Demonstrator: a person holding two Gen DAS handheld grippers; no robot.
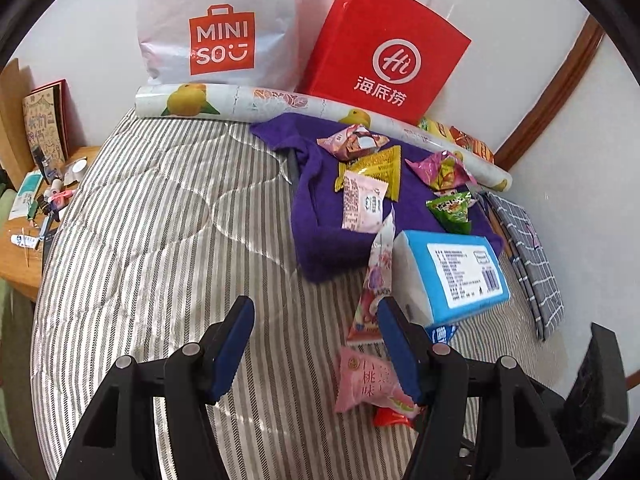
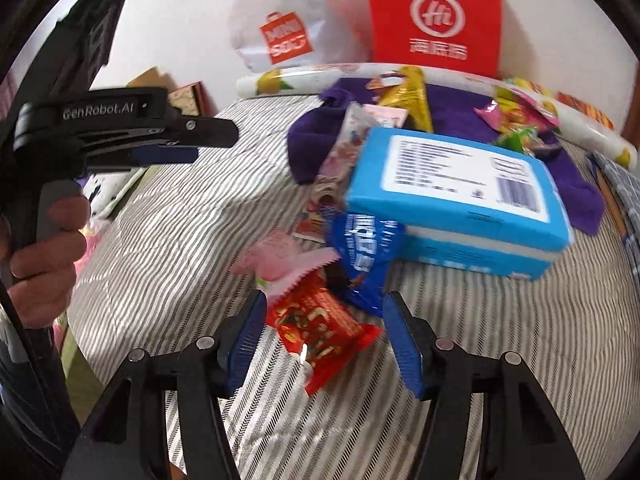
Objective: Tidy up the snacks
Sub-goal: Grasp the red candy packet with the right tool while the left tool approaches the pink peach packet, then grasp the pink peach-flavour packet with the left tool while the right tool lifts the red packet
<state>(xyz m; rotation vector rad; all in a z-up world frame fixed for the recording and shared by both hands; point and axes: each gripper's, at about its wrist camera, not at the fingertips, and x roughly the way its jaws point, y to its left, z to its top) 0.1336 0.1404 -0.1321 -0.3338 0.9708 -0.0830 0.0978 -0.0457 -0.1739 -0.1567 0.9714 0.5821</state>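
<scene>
Snack packets lie on a striped bed. In the right wrist view my right gripper (image 2: 324, 332) is open with its jaws either side of a red snack packet (image 2: 320, 328); a dark blue packet (image 2: 366, 256) and a pink packet (image 2: 280, 256) lie just beyond. My left gripper (image 1: 316, 344) is open and empty above the bedding, left of the pink peach packet (image 1: 368, 384); it also shows in the right wrist view (image 2: 192, 140). A tall pink packet (image 1: 376, 280) leans on a blue tissue pack (image 1: 452, 272). Several packets lie on a purple towel (image 1: 320, 208).
A white MINISO bag (image 1: 220, 28) and a red paper bag (image 1: 388, 52) stand against the wall behind a rolled fruit-print sheet (image 1: 256, 104). A checked pouch (image 1: 528, 248) lies by the right wall. A cluttered wooden side table (image 1: 24, 240) stands left of the bed.
</scene>
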